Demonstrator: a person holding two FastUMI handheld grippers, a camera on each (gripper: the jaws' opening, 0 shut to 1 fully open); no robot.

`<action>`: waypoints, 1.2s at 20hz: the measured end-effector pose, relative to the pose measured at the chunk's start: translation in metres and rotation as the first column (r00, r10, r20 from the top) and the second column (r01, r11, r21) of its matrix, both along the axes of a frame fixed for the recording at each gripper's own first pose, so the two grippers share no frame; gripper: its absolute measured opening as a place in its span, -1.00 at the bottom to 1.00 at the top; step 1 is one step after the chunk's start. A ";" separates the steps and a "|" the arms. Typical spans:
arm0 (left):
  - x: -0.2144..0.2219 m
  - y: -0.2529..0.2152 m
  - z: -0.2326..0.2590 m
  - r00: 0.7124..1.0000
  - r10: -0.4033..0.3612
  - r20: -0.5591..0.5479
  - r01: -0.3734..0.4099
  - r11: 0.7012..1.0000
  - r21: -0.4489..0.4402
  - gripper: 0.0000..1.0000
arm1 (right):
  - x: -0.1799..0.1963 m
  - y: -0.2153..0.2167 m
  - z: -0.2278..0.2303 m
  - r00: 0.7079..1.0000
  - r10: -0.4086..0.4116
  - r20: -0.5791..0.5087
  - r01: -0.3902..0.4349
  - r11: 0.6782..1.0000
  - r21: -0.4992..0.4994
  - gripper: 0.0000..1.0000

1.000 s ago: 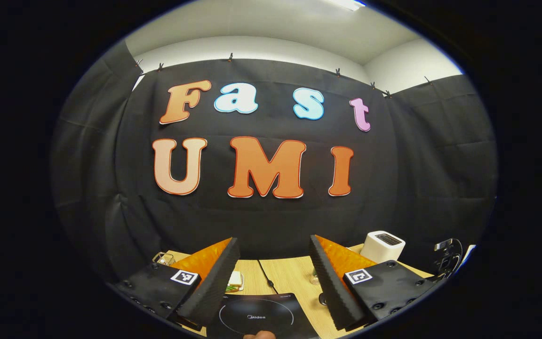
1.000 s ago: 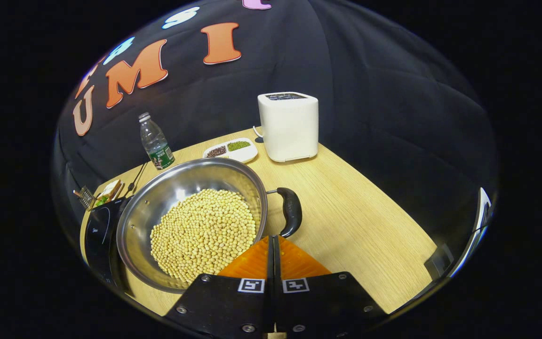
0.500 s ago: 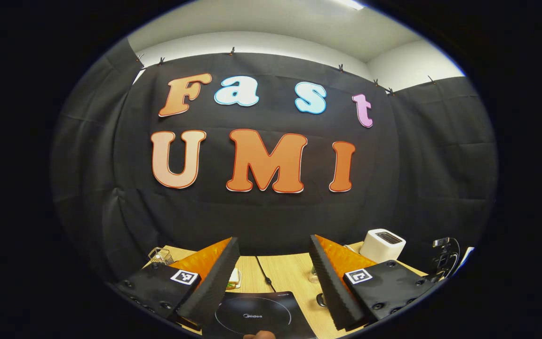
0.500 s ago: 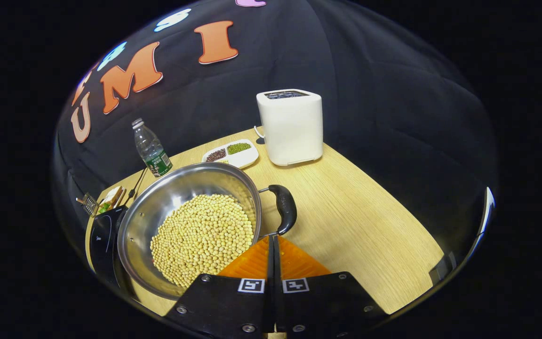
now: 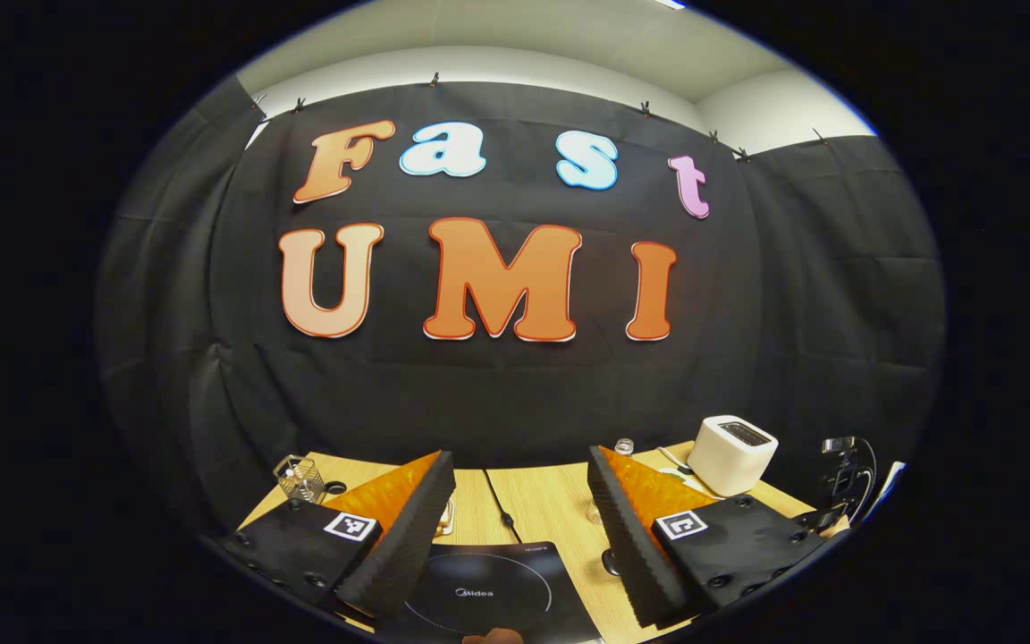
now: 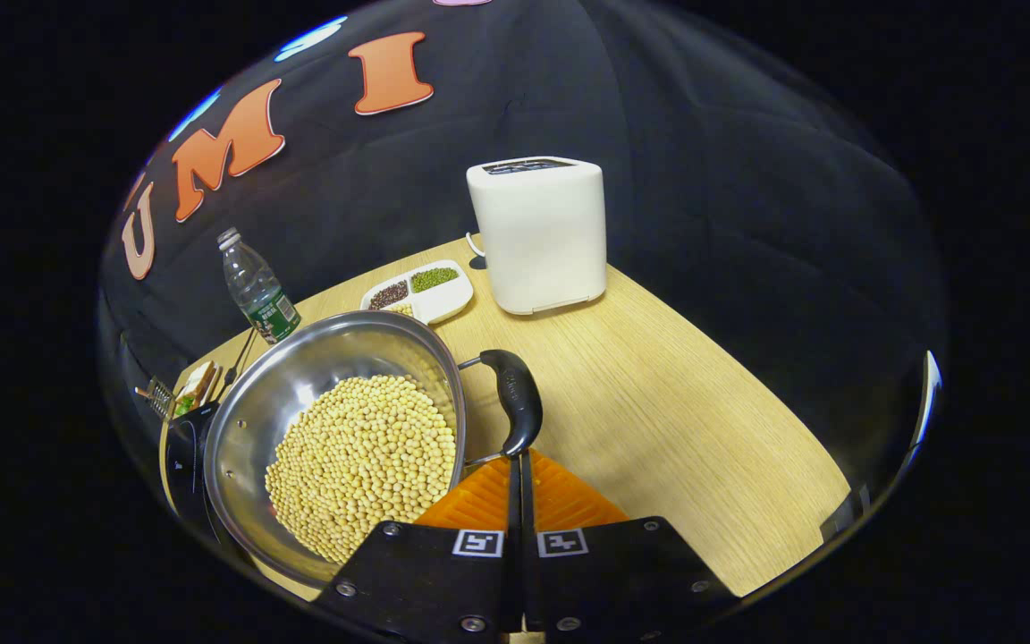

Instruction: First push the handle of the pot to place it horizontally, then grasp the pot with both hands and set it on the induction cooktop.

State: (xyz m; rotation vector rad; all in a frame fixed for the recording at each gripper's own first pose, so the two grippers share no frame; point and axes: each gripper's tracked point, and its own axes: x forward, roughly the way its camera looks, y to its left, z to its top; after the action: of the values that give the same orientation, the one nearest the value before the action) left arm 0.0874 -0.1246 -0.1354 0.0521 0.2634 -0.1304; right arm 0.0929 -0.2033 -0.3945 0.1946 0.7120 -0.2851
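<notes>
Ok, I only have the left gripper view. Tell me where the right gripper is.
Observer: The right gripper is shut, its tips at the near end of the pot's black handle.
Operator: Give me the pot's contents.
Observer: The pot holds a heap of soybeans.
Operator: Now place it against the cooktop.
Observer: It sits beside the induction cooktop, its rim hiding part of the cooktop's edge; it doesn't look set on it yet.
</notes>
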 end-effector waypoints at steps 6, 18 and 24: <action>0.006 -0.033 -0.100 0.986 -0.030 -0.164 0.024 0.999 -0.035 0.96 | -0.008 -0.024 0.021 0.998 -0.049 0.031 0.049 0.998 -0.025 -1.00; 0.018 -0.117 -0.248 0.901 -0.142 -0.410 0.124 0.990 -0.071 0.97 | 0.035 0.001 0.067 0.981 0.102 0.163 -0.080 0.987 -0.137 0.77; 0.025 -0.134 -0.303 0.849 -0.145 -0.508 0.143 0.989 -0.042 0.98 | 0.047 -0.007 0.023 0.996 0.082 0.025 -0.079 0.992 -0.103 0.88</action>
State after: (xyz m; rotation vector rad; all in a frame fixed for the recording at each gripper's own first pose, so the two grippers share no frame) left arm 0.1129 -0.2584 -0.4382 0.0337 0.7947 -0.2959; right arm 0.1398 -0.2103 -0.3712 0.0725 0.6734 -0.2404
